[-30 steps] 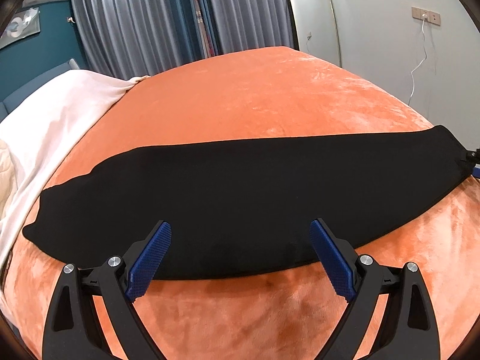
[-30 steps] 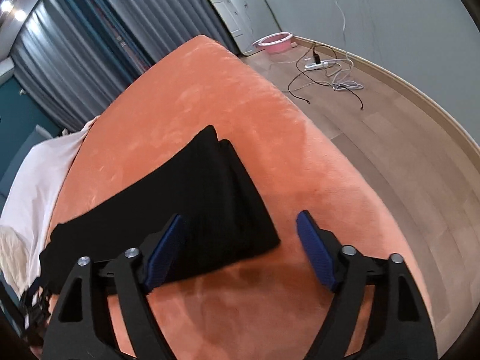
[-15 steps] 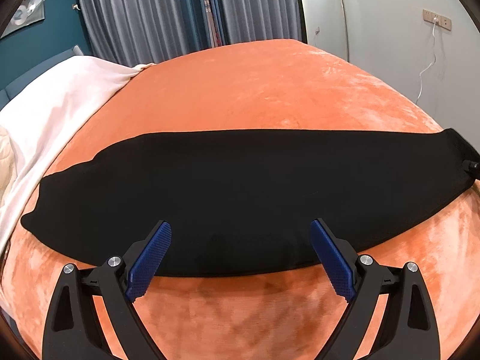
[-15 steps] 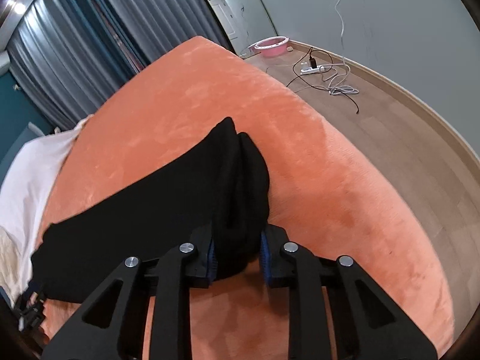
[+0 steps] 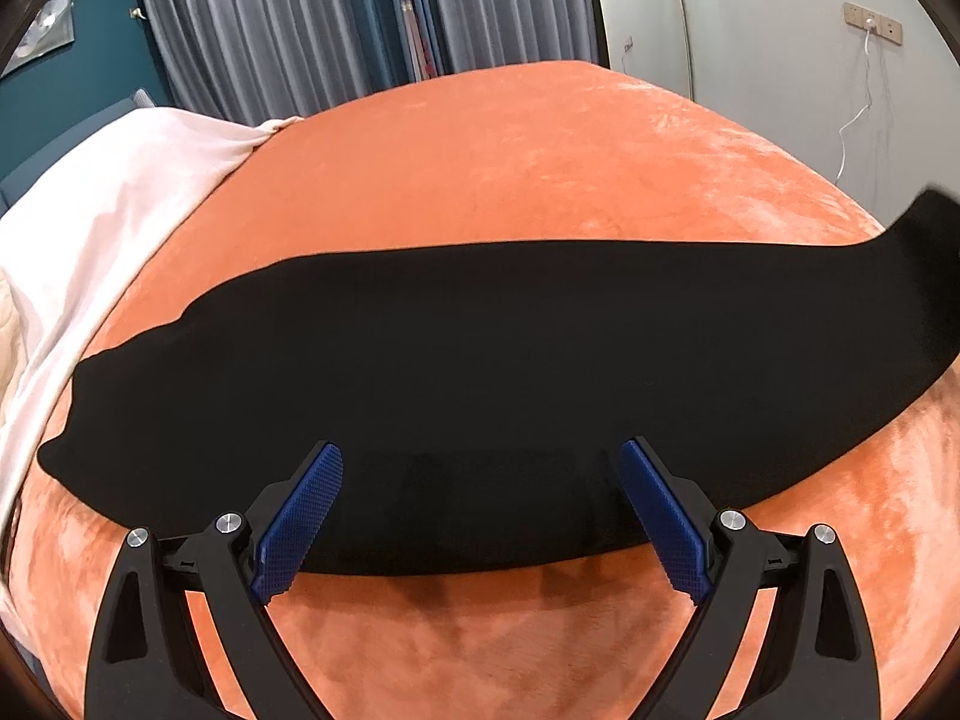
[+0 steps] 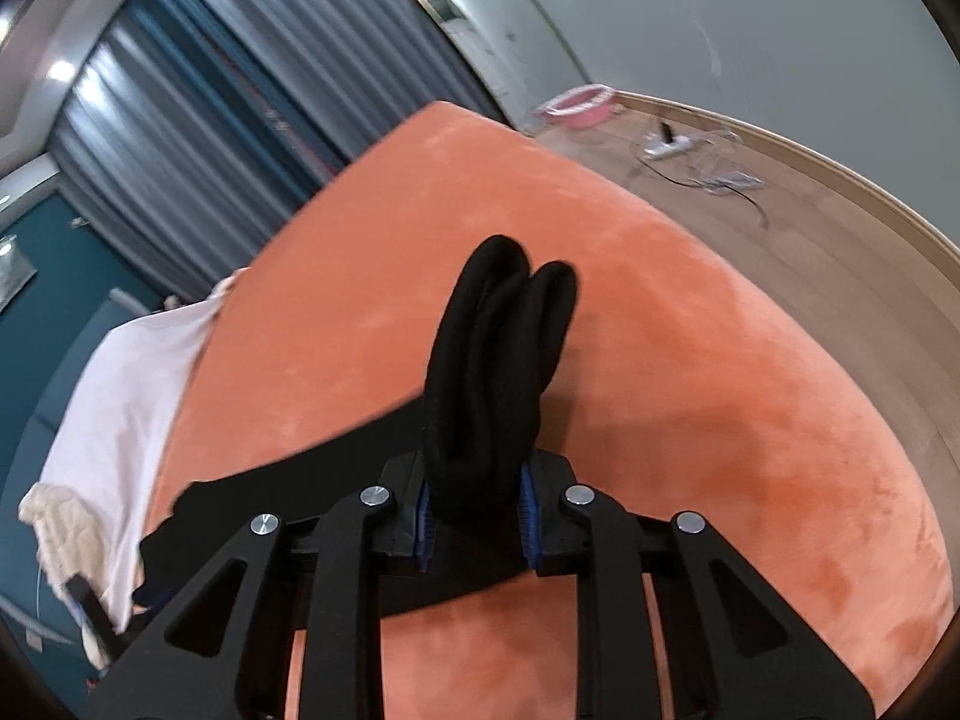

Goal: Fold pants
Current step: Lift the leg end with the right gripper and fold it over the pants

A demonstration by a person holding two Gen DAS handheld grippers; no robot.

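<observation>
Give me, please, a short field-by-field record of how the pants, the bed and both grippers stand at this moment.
garment: black pants, lying lengthwise across the bed
surface: orange blanket
right gripper: shut on the bunched leg end of the pants, which stands up off the blanket
left gripper: open, above the pants' near edge, gripping nothing
fold: not yet made
beside: white bedding at the bed's left
floor: pink basin, power strip

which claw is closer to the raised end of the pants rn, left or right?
Right. The right claw is shut on the bunched end of the black pants, lifted off the orange bedspread. The left claw is open over the pants' near edge, mid-length, gripping nothing.
</observation>
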